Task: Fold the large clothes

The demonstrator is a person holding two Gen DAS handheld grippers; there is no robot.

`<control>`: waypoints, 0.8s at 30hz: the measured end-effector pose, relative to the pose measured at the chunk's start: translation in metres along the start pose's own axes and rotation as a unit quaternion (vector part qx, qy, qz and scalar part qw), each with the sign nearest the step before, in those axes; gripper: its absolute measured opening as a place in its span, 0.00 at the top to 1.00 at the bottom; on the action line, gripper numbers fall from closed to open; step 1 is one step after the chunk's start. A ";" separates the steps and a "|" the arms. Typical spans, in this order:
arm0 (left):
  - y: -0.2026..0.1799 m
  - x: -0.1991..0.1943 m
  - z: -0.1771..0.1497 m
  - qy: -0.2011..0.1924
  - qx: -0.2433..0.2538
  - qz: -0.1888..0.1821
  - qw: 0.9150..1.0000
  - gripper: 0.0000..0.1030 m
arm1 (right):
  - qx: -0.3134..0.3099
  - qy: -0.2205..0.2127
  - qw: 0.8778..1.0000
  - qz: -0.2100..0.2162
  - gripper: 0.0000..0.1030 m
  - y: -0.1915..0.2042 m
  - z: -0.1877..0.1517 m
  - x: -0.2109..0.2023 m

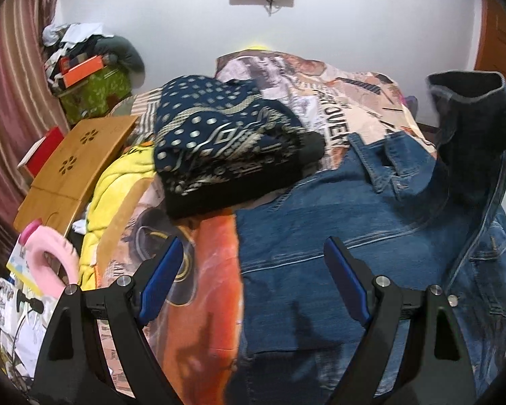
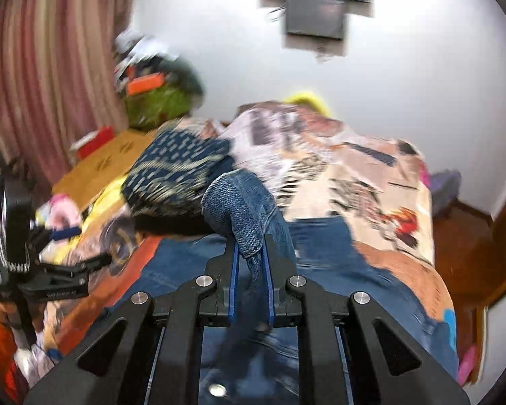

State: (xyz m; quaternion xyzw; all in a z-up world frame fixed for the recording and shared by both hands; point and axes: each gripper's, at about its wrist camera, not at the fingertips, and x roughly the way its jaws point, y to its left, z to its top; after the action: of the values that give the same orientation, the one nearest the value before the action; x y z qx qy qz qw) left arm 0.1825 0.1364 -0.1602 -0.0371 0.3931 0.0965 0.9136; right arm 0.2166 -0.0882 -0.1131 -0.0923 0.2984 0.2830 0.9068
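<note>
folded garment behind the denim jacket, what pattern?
Folded garment: navy with pale dots and geometric motifs, black edge. Clearest in the left wrist view.

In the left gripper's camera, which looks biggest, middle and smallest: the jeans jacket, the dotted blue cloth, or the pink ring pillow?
1. Denim jacket, though it lies closest to the camera.
2. Dotted navy cloth.
3. Pink ring pillow, partly hidden at the edge.

Bed (image 1: 371, 101) under collage-print cover; denim jacket (image 1: 337, 236) spread near edge, folded navy patterned garment (image 1: 226, 141) beside it, yellow quilted blanket (image 1: 118, 195) at the side
</note>
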 end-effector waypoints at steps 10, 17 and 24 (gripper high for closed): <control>-0.055 -0.006 0.003 0.002 0.050 -0.025 0.998 0.17 | 0.132 0.042 0.990 -0.024 0.89 -0.078 -0.064 -0.014; -0.084 -0.002 -0.003 0.017 0.077 -0.043 0.996 0.18 | 0.198 0.088 0.976 -0.021 0.88 -0.105 -0.117 -0.009; -0.107 0.003 -0.011 0.033 0.097 -0.060 0.993 0.18 | 0.204 0.089 0.974 -0.039 0.80 -0.112 -0.135 -0.023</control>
State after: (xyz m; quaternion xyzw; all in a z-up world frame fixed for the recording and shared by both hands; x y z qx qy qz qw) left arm 0.1992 0.0311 -0.1708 0.0247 0.4272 0.0019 0.9038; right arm 0.1988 -0.2358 -0.2084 0.0584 0.4256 0.1714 0.8866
